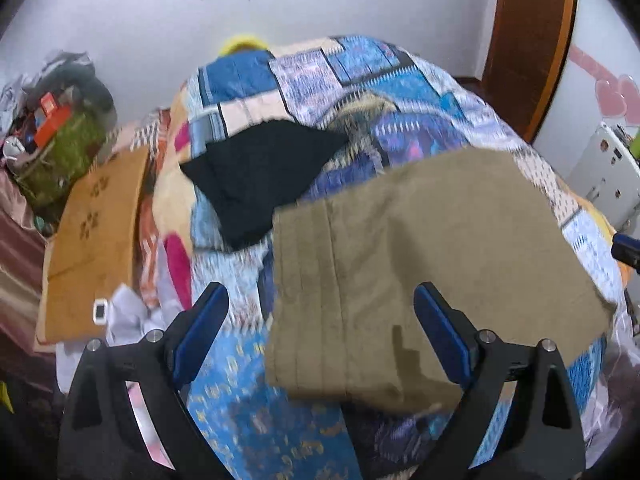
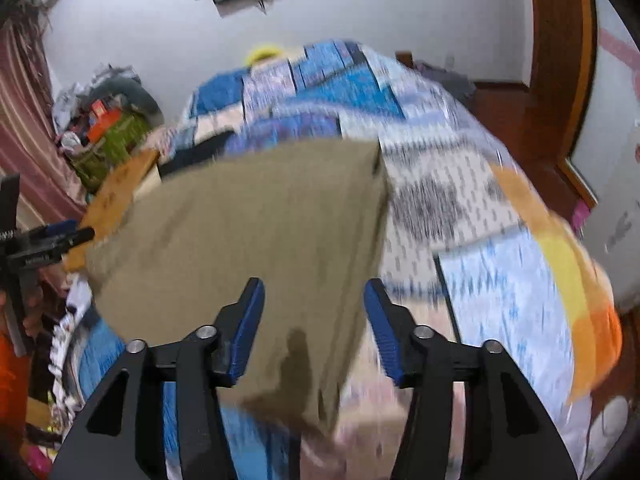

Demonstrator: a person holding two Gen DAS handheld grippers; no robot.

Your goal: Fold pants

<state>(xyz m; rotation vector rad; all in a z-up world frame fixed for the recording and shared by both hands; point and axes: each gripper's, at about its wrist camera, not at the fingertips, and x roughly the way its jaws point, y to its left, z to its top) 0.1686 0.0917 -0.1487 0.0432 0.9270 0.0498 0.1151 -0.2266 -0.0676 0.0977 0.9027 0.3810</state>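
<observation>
Pants [image 1: 420, 248], folded khaki on the bedspread [image 1: 400, 92], lie below and between my left gripper [image 1: 320, 332] and right gripper [image 2: 314, 328], both spread and empty, so a careless graze could spring the layers apart.

Two black handheld tools, blue-padded fingers

Left tool [image 1: 322, 332] and right tool [image 2: 314, 326] alike: matte black angular frames with triangular cut-outs, round silver screw heads at the finger pivots, ribbed blue pads [image 2: 250, 332] on the inner finger faces.
</observation>
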